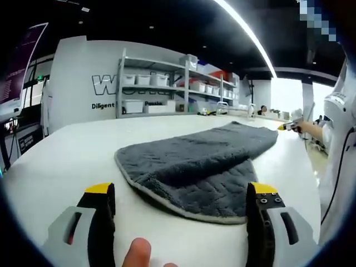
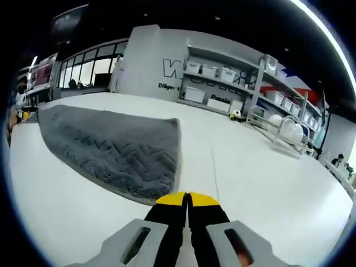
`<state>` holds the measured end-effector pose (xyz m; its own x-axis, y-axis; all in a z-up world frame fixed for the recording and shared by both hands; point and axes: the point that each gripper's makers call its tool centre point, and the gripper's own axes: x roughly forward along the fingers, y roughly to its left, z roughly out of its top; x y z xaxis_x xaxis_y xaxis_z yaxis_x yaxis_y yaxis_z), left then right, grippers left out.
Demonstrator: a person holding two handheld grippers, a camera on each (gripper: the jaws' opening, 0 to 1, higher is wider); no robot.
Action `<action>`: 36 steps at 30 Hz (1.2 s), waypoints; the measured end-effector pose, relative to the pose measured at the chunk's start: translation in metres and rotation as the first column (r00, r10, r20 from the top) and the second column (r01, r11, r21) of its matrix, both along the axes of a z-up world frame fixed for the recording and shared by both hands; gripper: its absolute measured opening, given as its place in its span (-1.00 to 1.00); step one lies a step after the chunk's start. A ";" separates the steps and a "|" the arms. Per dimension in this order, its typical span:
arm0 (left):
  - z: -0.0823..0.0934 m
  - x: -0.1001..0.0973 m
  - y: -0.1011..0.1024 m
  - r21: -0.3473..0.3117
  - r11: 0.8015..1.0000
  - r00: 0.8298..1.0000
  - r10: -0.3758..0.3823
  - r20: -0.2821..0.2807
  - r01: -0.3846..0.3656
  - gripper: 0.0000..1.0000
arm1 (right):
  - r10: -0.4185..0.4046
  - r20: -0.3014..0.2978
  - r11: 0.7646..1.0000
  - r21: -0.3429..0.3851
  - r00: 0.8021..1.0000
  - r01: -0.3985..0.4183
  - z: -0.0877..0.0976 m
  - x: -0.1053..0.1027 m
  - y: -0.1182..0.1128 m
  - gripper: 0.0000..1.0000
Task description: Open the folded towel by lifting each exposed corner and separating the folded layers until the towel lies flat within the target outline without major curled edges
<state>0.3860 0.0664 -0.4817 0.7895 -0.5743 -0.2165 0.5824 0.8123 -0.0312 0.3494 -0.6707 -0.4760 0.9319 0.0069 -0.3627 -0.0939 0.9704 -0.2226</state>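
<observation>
On white table (image 1: pixel 55 161): grey towel (image 1: pixel 194 167) partly folded; left claw (image 1: pixel 181 203) released, right claw (image 2: pixel 187 201) clenched empty.

towel (image 1: pixel 194 167): soft, fuzzy grey cloth is being shown, matt, with a zigzag pattern pressed into the pile and a thin stitched edge.
table (image 1: pixel 61 161): a smooth white top is being seen, hard and a little shiny.
left gripper (image 1: pixel 181 203): hard plastic is being shown, black and grey, with smooth yellow tips.
right gripper (image 2: pixel 187 201): the same hard black and grey plastic is being shown, with glossy yellow tips.
shelves (image 1: pixel 167 83): pale grey metal is being seen, smooth and matt.
boxes (image 1: pixel 133 105): smooth whitish plastic is being shown.
</observation>
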 end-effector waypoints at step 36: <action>-0.002 0.000 0.001 0.012 1.000 1.000 0.002 -0.004 -0.002 0.92 | 0.333 0.147 0.943 -0.044 0.931 -0.330 0.079 0.030 0.118 -0.89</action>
<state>0.3858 0.0675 -0.4841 0.7896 -0.5702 -0.2268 0.5808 0.8137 -0.0238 0.3795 -0.5524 -0.3969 0.9212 0.3198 -0.2216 -0.3739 0.8853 -0.2764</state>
